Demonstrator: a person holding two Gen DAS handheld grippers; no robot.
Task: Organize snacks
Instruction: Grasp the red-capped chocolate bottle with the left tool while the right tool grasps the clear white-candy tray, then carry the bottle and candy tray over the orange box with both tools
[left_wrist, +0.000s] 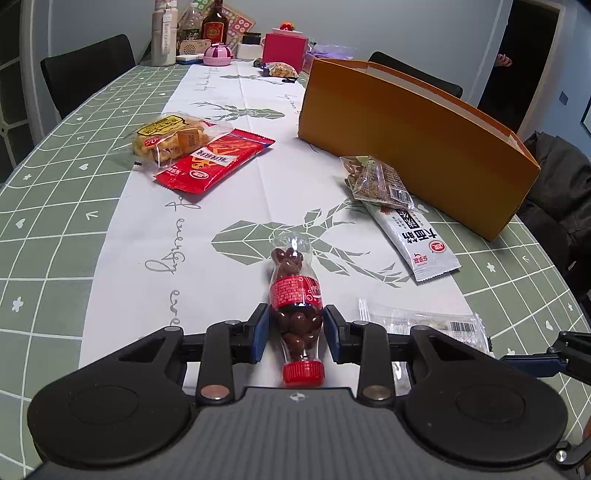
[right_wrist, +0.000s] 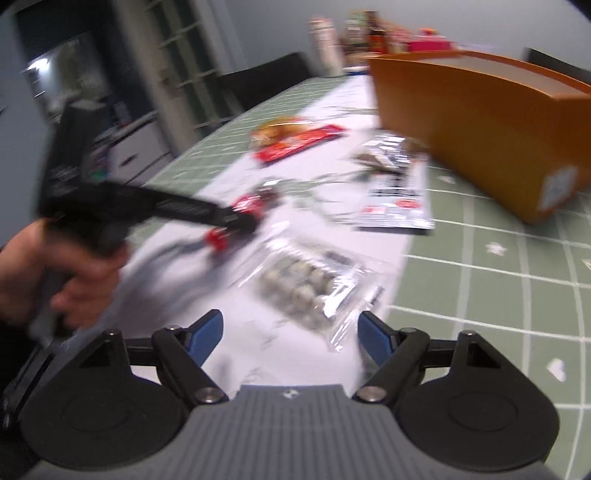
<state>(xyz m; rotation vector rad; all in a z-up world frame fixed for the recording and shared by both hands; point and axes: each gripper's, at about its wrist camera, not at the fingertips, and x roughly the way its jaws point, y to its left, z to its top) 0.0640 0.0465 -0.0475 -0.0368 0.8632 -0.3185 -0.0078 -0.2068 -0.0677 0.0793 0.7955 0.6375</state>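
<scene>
My left gripper (left_wrist: 297, 317) is shut on a small bottle-shaped candy pack (left_wrist: 293, 291) with a red label and red cap, lying on the white runner. In the blurred right wrist view the same left gripper (right_wrist: 221, 218) and the hand holding it (right_wrist: 74, 273) sit at the left. My right gripper (right_wrist: 290, 319) is open just short of a clear packet of pale round sweets (right_wrist: 306, 288), whose near corner reaches between the fingers untouched. That packet (left_wrist: 424, 325) also shows to the right of the left gripper. An orange box (left_wrist: 406, 140) stands open at the right.
On the table lie a red packet (left_wrist: 214, 162), a yellow snack bag (left_wrist: 170, 138), a brown nut bag (left_wrist: 376, 181) and a white packet (left_wrist: 417, 236). Bottles and a pink box (left_wrist: 284, 46) crowd the far end. Dark chairs (left_wrist: 85, 70) flank the table; a jacket (left_wrist: 557, 192) hangs at the right.
</scene>
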